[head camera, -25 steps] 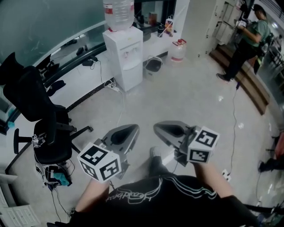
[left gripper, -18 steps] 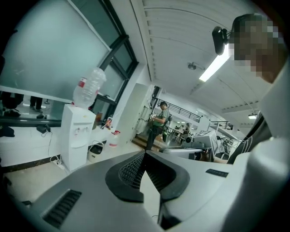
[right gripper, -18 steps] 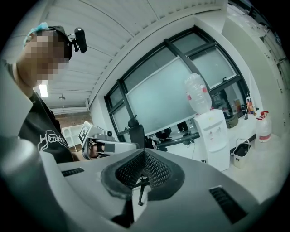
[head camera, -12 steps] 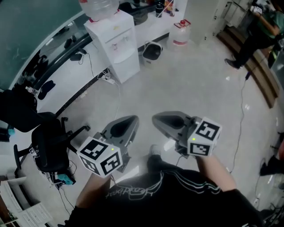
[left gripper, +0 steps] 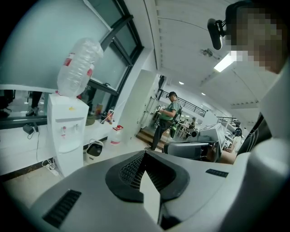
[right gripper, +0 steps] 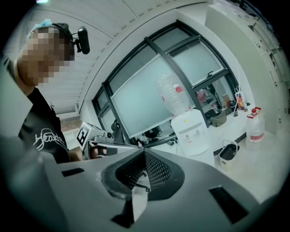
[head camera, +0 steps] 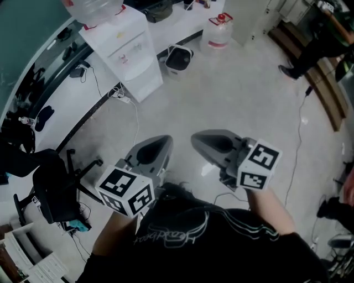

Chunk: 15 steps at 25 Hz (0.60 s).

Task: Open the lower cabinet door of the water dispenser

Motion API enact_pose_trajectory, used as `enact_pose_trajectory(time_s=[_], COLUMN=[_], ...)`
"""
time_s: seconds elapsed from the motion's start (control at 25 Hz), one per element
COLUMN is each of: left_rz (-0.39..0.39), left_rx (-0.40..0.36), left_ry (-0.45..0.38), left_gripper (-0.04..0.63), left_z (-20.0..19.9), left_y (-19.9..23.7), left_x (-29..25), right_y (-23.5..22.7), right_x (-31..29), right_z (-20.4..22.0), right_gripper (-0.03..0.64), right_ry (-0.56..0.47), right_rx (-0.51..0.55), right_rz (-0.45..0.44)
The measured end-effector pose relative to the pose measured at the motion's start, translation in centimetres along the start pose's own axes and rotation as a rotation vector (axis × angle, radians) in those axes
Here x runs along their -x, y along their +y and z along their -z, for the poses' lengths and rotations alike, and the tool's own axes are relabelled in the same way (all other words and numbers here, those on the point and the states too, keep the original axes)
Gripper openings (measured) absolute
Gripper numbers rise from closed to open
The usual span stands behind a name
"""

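Both grippers are held out over the floor [head camera: 232, 105], well apart from the water dispenser [head camera: 126, 52], which stands at the top left of the head view with a big bottle [head camera: 91, 8] on top. Its lower cabinet door [head camera: 146, 83] looks shut. Left gripper [head camera: 165, 141]: jaws pressed together, nothing in them. Right gripper [head camera: 198, 139]: same deal, jaws closed and empty.

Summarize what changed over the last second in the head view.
The person moved toward the water dispenser: it slid up-left in the head view and looks larger. The office chair slid toward the lower-left corner. Nothing was grasped or released. Unchanged: left gripper and right gripper held out in front, jaws shut and empty; lower cabinet door closed.
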<state>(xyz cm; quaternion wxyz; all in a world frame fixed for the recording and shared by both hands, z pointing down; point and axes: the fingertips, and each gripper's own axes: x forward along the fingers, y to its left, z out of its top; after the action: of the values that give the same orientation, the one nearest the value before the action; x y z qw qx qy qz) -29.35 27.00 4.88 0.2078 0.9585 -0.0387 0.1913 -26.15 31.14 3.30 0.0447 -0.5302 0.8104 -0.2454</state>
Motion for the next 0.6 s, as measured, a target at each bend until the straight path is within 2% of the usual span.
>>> enact_pose_trajectory(time_s=[0.28,0.6], left_rz=[0.003,-0.036], left_rx=[0.045,0.133], left_ry=[0.001,0.022], left_gripper=[0.002,0.000], left_z=[-1.5,-4.1], left_y=[4.3,12.1], left_x=[-6.1,-15.6], right_y=[-7.4,-18.9], right_x=[-1.6,-5.6], right_z=[-1.4,-4.2], right_gripper=[0.012,0.012], right_ry=[0.004,0.062], right_rx=[-0.028,-0.062], right_rz=[0.027,0.032])
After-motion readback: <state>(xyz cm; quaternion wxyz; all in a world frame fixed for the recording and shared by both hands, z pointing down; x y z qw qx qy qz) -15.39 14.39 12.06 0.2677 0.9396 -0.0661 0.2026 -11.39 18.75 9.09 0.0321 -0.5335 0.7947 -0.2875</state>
